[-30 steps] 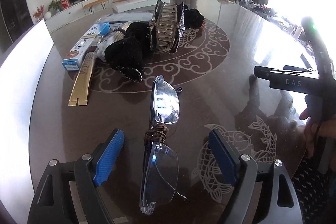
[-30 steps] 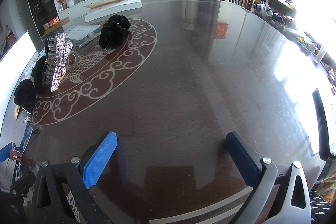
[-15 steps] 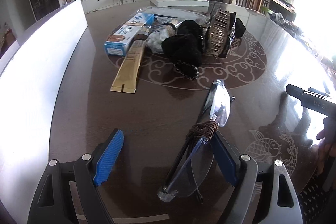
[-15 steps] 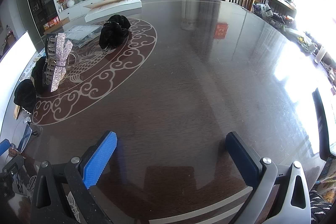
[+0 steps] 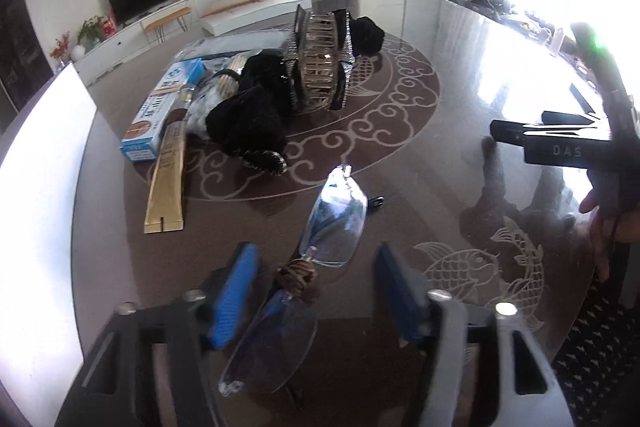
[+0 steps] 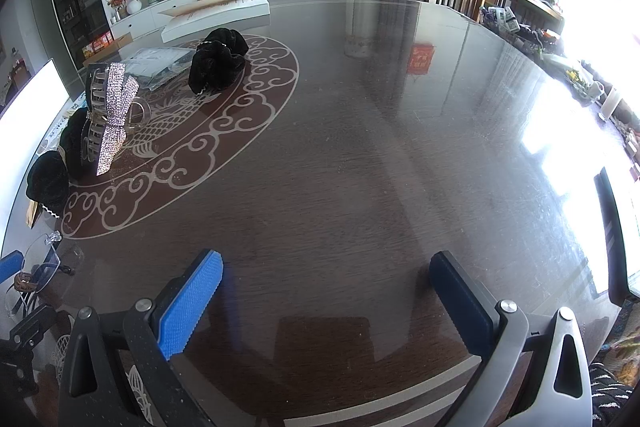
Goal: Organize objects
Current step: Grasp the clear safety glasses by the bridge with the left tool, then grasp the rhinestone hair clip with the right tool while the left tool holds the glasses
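Clear glasses [image 5: 320, 259] with a brown cord wound at the bridge lay on the tabletop [image 5: 440, 155], nearer the camera than the rhinestone hair claw [image 5: 320, 67]. Left gripper [image 5: 316, 291]: jaws just closing around the glasses, pads not yet pressing. Right gripper [image 6: 324, 299]: spread wide, empty, right of the claw.
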Motion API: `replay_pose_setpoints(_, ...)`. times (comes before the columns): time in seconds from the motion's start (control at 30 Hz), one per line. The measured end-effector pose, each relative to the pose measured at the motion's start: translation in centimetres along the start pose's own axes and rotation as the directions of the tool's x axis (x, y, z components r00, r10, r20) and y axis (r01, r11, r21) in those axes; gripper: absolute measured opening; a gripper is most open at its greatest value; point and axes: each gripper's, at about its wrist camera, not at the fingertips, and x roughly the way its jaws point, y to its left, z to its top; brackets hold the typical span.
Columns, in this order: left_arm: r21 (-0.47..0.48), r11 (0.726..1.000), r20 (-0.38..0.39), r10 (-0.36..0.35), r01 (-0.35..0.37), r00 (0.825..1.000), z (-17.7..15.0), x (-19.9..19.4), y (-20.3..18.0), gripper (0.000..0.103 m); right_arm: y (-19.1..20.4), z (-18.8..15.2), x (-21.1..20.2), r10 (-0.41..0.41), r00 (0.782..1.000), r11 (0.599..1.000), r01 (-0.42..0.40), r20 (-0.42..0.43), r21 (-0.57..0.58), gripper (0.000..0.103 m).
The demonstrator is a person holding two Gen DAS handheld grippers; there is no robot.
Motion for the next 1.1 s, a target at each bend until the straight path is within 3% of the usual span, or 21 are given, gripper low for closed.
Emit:
replay_pose_setpoints(0.07, -0.018, 1.000, -0.002, 0.017, -0.017, 1.000, 0.1, -0.1, -0.3, 0.023, 0.0, 0.0, 0.0, 0.000, 1.000, 1.000, 0.000, 0.000, 0.000, 0.103)
replay_pose_setpoints(0.2, -0.130, 0.990, 0.018, 0.055, -0.053, 0.998, -0.5, -0.3, 0.8, 0.022, 0.0, 0.0, 0.0, 0.000, 1.000, 1.000, 0.000, 0.000, 0.000, 0.103)
replay_pose_setpoints(0.37, -0.301, 0.948, 0.016, 0.117, -0.106, 0.993, -1.5, -0.6, 4.6, 0.022, 0.0, 0.0, 0.0, 0.000, 1.000, 1.000, 0.000, 0.000, 0.000, 0.103)
replay_pose_setpoints(0.5, -0.345, 0.930, 0.012, 0.136, -0.124, 0.991, -1.6, -0.3, 6.3, 0.022, 0.0, 0.0, 0.0, 0.000, 1.000, 1.000, 0.000, 0.001, 0.000, 0.103)
replay_pose_setpoints(0.63, -0.330, 0.935, 0.026, 0.148, -0.131, 0.989, -1.4, 0.1, 6.2, 0.024, 0.0, 0.0, 0.0, 0.000, 1.000, 1.000, 0.000, 0.001, -0.001, 0.103)
replay_pose_setpoints(0.7, -0.303, 0.943, 0.036, 0.154, -0.136, 0.987, -1.2, 0.4, 5.9, 0.030, 0.0, -0.1, 0.0, 0.000, 1.000, 1.000, 0.000, 0.001, -0.001, 0.103)
replay_pose_setpoints(0.73, -0.285, 0.949, 0.040, 0.150, -0.133, 0.988, -1.1, 0.5, 5.6, 0.040, 0.0, -0.1, 0.0, 0.000, 1.000, 1.000, 0.000, 0.001, -0.001, 0.103)
replay_pose_setpoints(0.8, -0.257, 0.954, 0.024, 0.164, -0.152, 0.986, -1.0, 0.9, 5.3, 0.075, 0.0, 0.0, 0.0, 0.001, 1.000, 1.000, -0.001, 0.002, 0.000, 0.103)
replay_pose_setpoints(0.93, -0.275, 0.951, 0.007, 0.146, -0.138, 0.989, -0.7, 1.4, 5.9, 0.085, 0.0, 0.0, 0.0, 0.002, 1.000, 1.000, -0.002, 0.002, -0.001, 0.103)
replay_pose_setpoints(1.0, -0.248, 0.961, -0.015, 0.125, -0.125, 0.992, -0.5, 1.9, 5.5, 0.103, 0.0, 0.1, 0.0, 0.007, 1.000, 1.000, -0.007, -0.006, -0.006, 0.103)
replay_pose_setpoints(1.03, -0.236, 0.965, -0.019, 0.116, -0.117, 0.993, -0.4, 2.0, 5.3, 0.103, 0.1, 0.3, 0.0, 0.012, 1.000, 1.000, -0.012, -0.028, -0.006, 0.103)
replay_pose_setpoints(1.07, -0.237, 0.965, -0.019, 0.112, -0.113, 0.994, -0.3, 2.1, 5.3, 0.103, 0.4, 0.7, -0.1, 0.038, 0.997, 0.999, -0.037, -0.062, 0.008, 0.103)
replay_pose_setpoints(1.1, -0.238, 0.965, -0.018, 0.112, -0.113, 0.994, -0.4, 1.9, 5.3, 0.103, 0.8, 1.1, -0.3, 0.116, 0.990, 0.993, -0.113, -0.077, 0.042, 0.103)
